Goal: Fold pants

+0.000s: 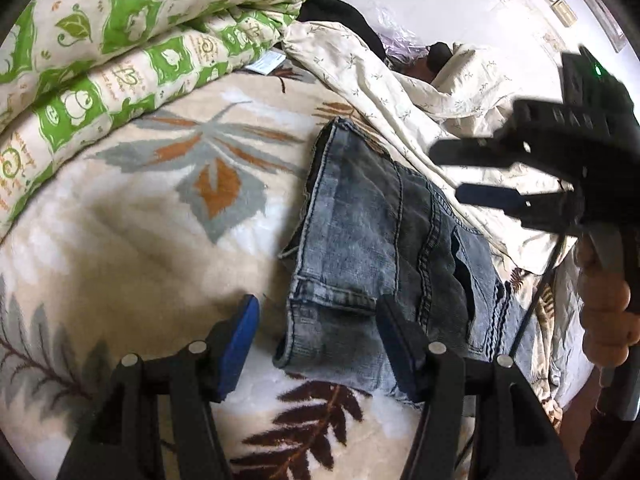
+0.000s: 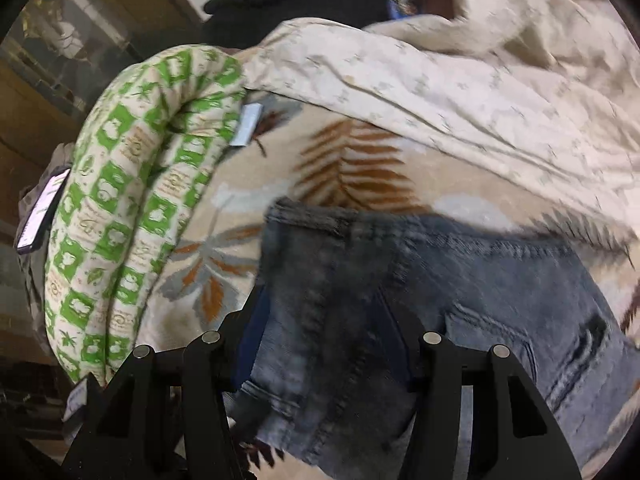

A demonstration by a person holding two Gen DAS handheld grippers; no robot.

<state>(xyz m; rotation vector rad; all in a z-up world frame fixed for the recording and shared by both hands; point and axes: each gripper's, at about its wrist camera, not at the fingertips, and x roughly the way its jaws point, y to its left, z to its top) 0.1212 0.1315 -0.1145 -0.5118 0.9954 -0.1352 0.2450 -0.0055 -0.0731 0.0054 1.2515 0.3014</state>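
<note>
Folded grey-blue jeans (image 1: 384, 240) lie on a beige leaf-patterned blanket (image 1: 140, 220). My left gripper (image 1: 316, 316) is open just above the jeans' near edge, its blue pads on either side of a hem corner, holding nothing. My right gripper (image 1: 448, 174) shows in the left wrist view, open and lifted above the jeans' far side. In the right wrist view the jeans (image 2: 420, 300) fill the space below the right gripper (image 2: 324, 340), which is open and empty.
A rolled green-and-cream quilt (image 1: 100, 52) lies along the left. A cream floral sheet (image 1: 400, 92) is bunched behind the jeans, with a black garment (image 1: 332, 8) beyond. A phone (image 2: 42, 210) rests past the quilt. The bed edge is at the right.
</note>
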